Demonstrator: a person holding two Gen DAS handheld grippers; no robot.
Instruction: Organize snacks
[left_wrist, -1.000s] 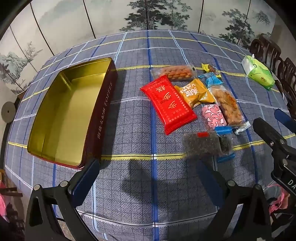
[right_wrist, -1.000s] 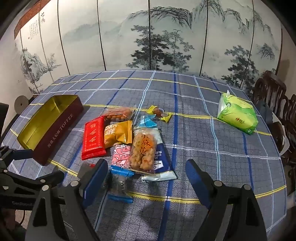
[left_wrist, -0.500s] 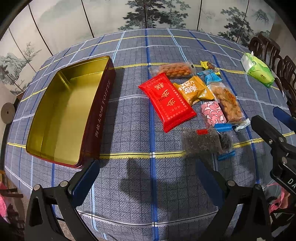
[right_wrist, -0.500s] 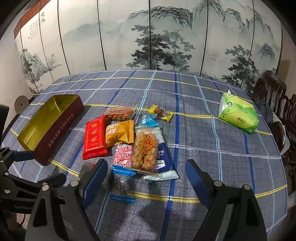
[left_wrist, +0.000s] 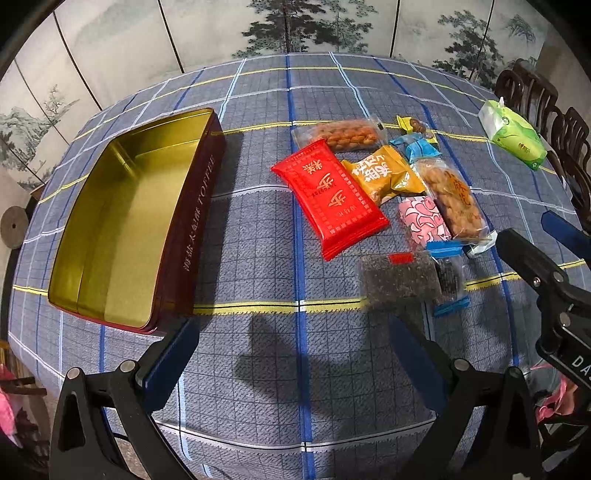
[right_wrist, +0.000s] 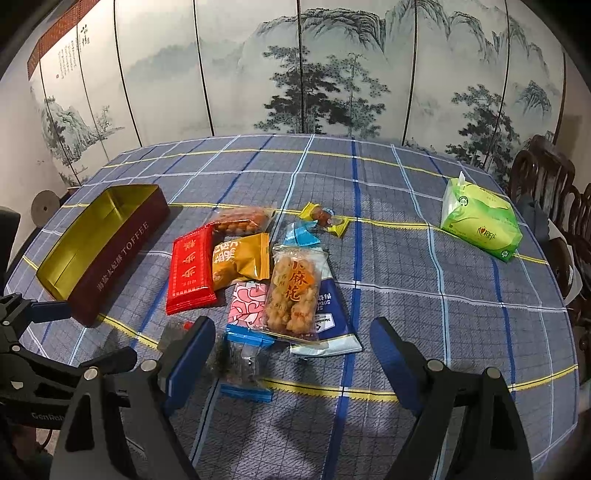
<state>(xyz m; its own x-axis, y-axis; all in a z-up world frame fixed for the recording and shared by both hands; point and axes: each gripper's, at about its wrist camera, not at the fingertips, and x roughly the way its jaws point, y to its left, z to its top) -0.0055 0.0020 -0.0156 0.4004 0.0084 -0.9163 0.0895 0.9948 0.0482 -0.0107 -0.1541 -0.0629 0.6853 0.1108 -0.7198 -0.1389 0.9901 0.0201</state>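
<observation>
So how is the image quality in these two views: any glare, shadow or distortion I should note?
Left wrist view: strong fisheye bending of the tablecloth lines, black vignette corners, soft sheen inside the gold tin, and the open left gripper casts a dark shadow on the cloth. Right wrist view: same curvature bends the painted screen; lighting is dim and even; the open right gripper looks sharp.

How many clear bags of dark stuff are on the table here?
2. The red-tabbed bag lies on the near side of the red packet; the blue-edged bag sits against its right side. More could hide under the pile.
</observation>
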